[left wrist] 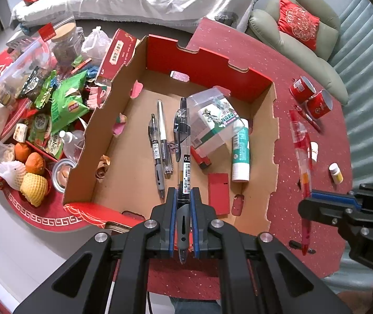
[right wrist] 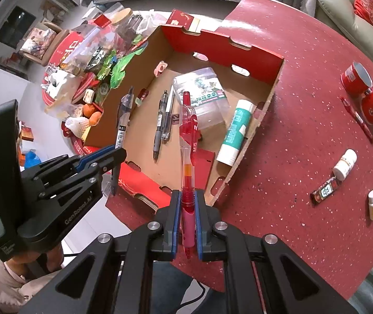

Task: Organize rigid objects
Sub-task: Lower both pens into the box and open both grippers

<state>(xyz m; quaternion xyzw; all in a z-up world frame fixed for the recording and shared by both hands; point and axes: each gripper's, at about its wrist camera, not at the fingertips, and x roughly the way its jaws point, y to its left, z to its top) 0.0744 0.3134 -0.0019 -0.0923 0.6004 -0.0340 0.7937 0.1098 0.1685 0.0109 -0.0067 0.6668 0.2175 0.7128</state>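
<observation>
An open cardboard box [left wrist: 271,141] with red outer walls stands on the red table [right wrist: 291,136]; it also shows in the right wrist view [right wrist: 261,110]. My left gripper [left wrist: 184,196] is shut on a black gel pen [left wrist: 182,144] and holds it above the box's near edge. My right gripper [right wrist: 187,196] is shut on a red gel pen [right wrist: 187,141] beside the box's near right corner. Inside the box lie two pens [left wrist: 160,141], a clear plastic package [left wrist: 212,120], a white-green tube [left wrist: 240,151] and a red card [left wrist: 218,192].
Two red cups [right wrist: 367,91], a red pen [right wrist: 356,113], two small white bottles [right wrist: 344,163] and a small dark packet [right wrist: 325,191] lie on the table right of the box. Snacks, fruit and a jar [left wrist: 63,44] crowd a tray on the left.
</observation>
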